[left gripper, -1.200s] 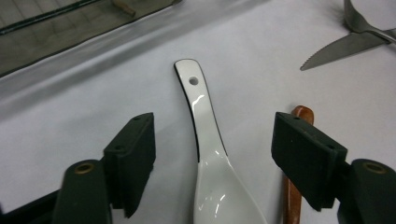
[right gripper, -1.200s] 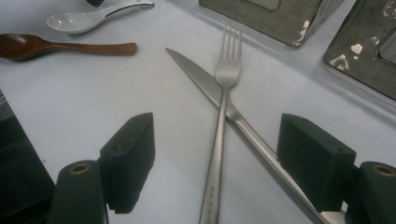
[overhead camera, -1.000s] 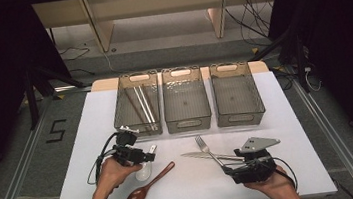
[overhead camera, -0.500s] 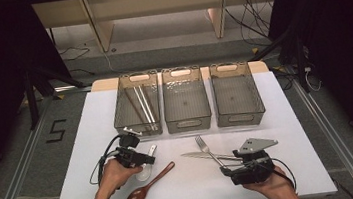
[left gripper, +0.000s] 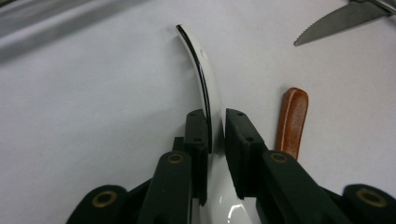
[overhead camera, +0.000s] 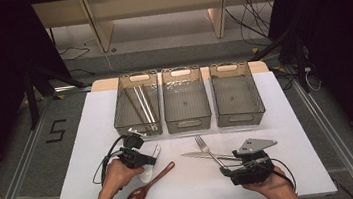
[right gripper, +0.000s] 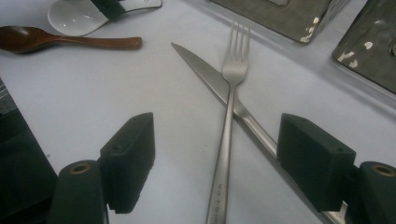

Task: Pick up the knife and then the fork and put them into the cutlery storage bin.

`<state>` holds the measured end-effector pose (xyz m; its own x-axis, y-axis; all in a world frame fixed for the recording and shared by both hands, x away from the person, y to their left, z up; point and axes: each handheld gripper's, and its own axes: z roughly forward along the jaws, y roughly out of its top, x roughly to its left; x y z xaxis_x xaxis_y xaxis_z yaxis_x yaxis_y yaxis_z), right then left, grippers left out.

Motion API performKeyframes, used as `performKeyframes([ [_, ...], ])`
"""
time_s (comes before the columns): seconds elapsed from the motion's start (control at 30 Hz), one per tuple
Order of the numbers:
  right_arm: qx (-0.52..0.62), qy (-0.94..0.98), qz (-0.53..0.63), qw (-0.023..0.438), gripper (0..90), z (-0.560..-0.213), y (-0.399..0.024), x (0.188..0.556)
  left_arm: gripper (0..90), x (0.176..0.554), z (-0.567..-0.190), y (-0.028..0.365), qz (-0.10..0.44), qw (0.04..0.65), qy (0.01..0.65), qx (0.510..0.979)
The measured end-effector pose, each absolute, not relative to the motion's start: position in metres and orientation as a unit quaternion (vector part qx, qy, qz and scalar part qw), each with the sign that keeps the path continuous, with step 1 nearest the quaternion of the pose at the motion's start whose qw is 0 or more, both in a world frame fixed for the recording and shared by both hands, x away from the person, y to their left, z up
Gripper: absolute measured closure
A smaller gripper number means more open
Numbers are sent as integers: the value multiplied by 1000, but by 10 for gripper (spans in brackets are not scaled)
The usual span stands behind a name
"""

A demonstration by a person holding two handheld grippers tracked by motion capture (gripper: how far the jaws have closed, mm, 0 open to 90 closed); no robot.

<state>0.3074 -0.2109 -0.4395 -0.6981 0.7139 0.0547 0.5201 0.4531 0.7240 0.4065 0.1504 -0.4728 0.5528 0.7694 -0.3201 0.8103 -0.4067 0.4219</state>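
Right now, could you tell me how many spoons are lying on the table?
2. A white spoon sits at the left, with the left gripper closing on its handle. A brown wooden spoon lies just right of it, untouched. None seems hidden.

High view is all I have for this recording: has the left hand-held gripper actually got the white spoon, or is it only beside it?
Observer: It has it. In the left gripper view the white spoon's handle lies between the jaws of the left hand-held gripper, which have just been closing, and the pads sit against its sides.
Operator: Is the right one shut on anything?
Observer: No. The right hand-held gripper is open. The fork's handle runs up between its jaws, and neither pad touches it.
Operator: Does the fork lie over or under the knife?
Observer: Over. In the right gripper view the fork's handle crosses on top of the knife.
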Motion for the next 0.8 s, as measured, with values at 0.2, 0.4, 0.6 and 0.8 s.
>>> performKeyframes([
  [0.2, 366, 842, 374, 130, 289, -439, -211, 307, 839, 407, -472, 148, -47, 274, 467, 839],
  [0.4, 366, 842, 375, 129, 289, -439, -212, 307, 846, 406, -470, 148, -35, 275, 464, 842],
  [0.6, 367, 841, 377, 129, 290, -439, -212, 307, 848, 406, -458, 156, -24, 298, 461, 835],
  [0.8, 367, 841, 377, 129, 290, -439, -211, 307, 848, 405, -444, 158, -21, 328, 457, 826],
])
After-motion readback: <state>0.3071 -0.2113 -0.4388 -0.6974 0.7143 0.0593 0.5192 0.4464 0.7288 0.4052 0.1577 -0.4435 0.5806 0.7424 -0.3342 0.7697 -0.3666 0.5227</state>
